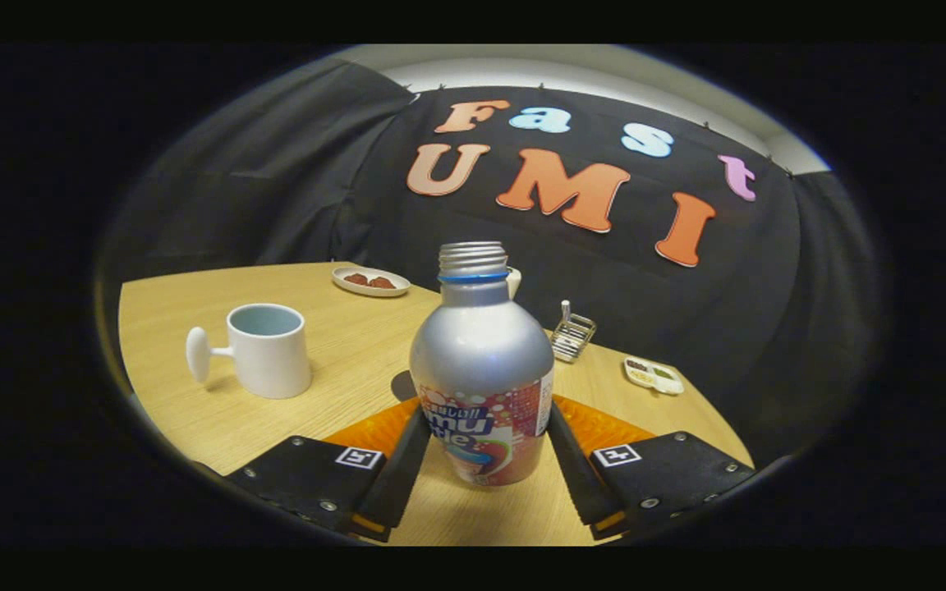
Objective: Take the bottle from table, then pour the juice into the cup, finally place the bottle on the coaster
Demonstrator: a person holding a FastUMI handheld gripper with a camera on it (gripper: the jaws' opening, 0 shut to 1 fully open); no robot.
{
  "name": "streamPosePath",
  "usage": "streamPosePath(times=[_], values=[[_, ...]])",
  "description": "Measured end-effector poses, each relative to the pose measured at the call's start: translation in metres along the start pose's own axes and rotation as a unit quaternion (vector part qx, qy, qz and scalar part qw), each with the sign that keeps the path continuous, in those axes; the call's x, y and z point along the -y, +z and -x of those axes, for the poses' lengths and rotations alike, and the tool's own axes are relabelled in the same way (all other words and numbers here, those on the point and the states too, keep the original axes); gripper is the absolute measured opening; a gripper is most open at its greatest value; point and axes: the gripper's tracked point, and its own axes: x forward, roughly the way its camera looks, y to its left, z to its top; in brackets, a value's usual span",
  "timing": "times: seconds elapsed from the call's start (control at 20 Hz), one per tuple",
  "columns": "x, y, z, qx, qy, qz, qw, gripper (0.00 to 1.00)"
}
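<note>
The gripper (481, 460) pinches a silver metal bottle (481, 369) low on its printed label, both black fingers (401, 468) pressed against its sides. The uncapped bottle is upright, its threaded neck ringed in blue, with an orange ribbed coaster (596, 427) just behind its base on the pale wood-grain table (342, 361). Beyond the left finger stands a white cup (268, 349) with a knobbed handle. Farther off lie a small dish of reddish pieces (370, 281), a wire rack (571, 336) and a little tray (654, 375).

The tongs (483, 460) point forward, both black fingers (401, 472) pressing the bottle (481, 369) between them.
</note>
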Motion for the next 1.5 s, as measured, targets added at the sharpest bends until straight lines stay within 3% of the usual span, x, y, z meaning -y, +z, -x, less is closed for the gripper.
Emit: streamPosePath(times=[0.2, 0.85, 1.35, 1.5], values=[[-0.002, 0.013, 0.000, 0.001, -0.011, 0.073, 0.997, 0.78], [-0.015, 0.052, -0.014, 0.001, -0.043, 0.221, 0.974, 0.77], [-0.017, 0.063, -0.016, 0.002, -0.072, 0.312, 0.947, 0.77], [-0.022, 0.065, -0.018, 0.005, -0.080, 0.350, 0.933, 0.77]])
